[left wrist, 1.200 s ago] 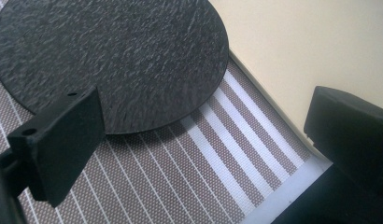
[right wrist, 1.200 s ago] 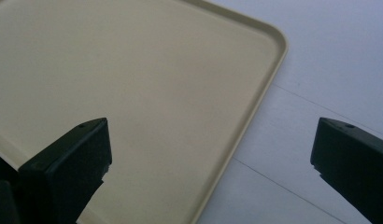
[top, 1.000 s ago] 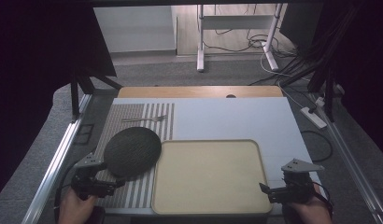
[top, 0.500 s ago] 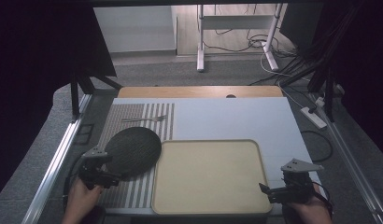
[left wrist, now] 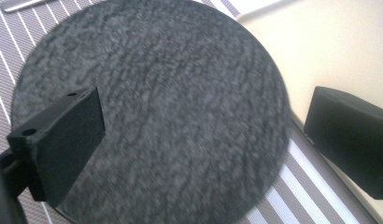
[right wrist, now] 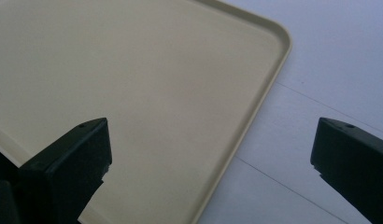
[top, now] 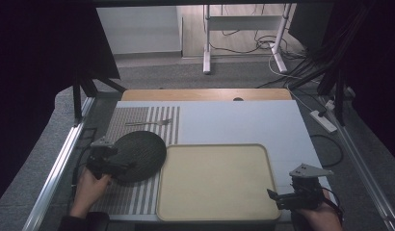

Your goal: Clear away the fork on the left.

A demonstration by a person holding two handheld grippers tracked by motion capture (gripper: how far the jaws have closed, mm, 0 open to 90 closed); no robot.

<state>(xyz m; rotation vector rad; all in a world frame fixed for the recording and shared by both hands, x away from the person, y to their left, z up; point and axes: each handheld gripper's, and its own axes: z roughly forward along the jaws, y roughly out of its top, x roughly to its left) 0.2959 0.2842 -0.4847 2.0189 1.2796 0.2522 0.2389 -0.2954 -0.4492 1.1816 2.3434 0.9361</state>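
Mat (top: pixel 137 155), round, dark grey and fuzzy, lies under the wide-open left tongs (top: pixel 119 166); right tongs (top: pixel 276 198) gape too.

One beige tray (top: pixel 217 180) is counted. Left of the tray, one dark round mat (top: pixel 138 155), one fork (top: pixel 150 122) and one striped placemat (top: pixel 133 199) are counted.

The table (top: pixel 243 120) carries a pale sheet, with a striped mat (top: pixel 138 120) along its left — the side of the left gripper (top: pixel 119 166). A dark round mat (top: pixel 138 154) lies right beneath that gripper; a fork (top: pixel 150 122) lies beyond it. The beige tray (top: pixel 215 180) sits between both grippers — its corner under the right gripper (top: pixel 273 195).
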